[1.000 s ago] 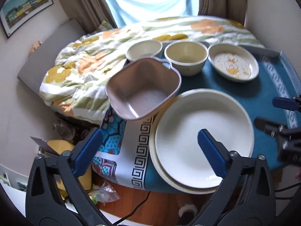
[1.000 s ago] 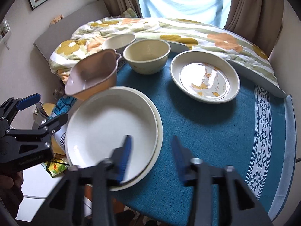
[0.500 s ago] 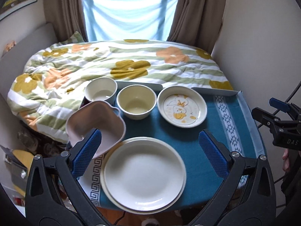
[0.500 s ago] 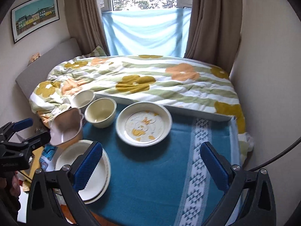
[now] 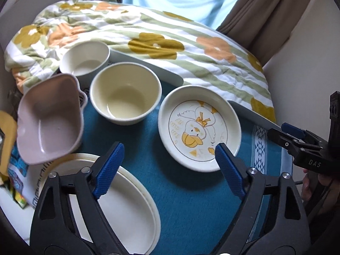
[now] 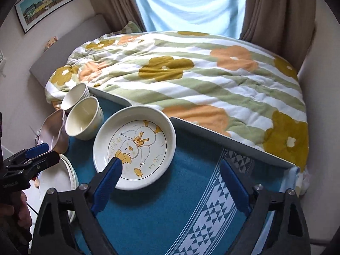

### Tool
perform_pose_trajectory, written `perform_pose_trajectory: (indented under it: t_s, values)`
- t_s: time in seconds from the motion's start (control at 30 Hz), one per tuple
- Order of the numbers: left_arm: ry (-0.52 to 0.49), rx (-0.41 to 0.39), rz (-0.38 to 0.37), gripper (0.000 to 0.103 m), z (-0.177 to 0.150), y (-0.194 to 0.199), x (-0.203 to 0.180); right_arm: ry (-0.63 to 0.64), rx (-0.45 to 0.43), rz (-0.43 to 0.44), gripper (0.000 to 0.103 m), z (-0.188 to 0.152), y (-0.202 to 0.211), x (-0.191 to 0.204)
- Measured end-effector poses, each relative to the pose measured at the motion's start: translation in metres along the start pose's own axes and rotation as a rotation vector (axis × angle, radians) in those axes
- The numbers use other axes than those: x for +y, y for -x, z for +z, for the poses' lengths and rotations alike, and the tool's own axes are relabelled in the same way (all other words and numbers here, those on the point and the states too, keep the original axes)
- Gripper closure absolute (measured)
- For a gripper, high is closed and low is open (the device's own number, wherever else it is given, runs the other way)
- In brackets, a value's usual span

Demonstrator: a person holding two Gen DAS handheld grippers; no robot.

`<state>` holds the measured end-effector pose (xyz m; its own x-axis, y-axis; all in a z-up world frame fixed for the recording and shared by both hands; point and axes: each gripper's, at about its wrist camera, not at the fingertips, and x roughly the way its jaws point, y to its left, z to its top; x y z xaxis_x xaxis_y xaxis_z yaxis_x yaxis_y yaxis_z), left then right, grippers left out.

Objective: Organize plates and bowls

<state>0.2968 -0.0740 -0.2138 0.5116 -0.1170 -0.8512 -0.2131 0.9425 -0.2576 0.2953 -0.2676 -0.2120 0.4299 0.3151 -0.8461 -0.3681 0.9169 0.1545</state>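
Left wrist view: duck plate [image 5: 199,127] at centre on blue cloth [image 5: 191,201]. Looks glazed, rigid, slippery, breakable; grip the raised rim. Cream bowl [image 5: 125,98] at 10 o'clock, stacked plates [image 5: 119,210] at 7. Left gripper [image 5: 167,165] and right gripper [image 6: 170,180] both gape, empty.

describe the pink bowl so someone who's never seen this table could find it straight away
Start at the blue tablecloth in front of the flowered quilt. Along its left edge, between the small white cup and the stacked white plates, sits the pink bowl. It is the only pink dish, squarish with a wavy rim, and it sits tilted, while its neighbours are round and cream or white.
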Motion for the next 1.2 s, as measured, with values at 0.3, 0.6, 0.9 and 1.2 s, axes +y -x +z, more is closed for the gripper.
perform_pose_trajectory:
  t_s: [0.3, 0.6, 0.9, 1.2]
  values:
    - [0.095, 0.115, 0.041, 0.062, -0.001, -0.083, -0.002, 0.081, 0.123, 0.173, 0.056, 0.010, -0.087, -0.016]
    - [0.128, 0.133, 0.056, 0.074, 0.002, -0.106, 0.000, 0.111, 0.138, 0.247, 0.075, 0.016, -0.112, -0.015]
    - [0.127, 0.126, 0.071, 0.087, 0.003, -0.110, -0.003, 0.135, 0.137, 0.246, 0.088, 0.017, -0.117, -0.019]
    - [0.102, 0.106, 0.082, 0.087, 0.002, -0.091, -0.010, 0.143, 0.107, 0.238, 0.088, 0.013, -0.101, -0.016]
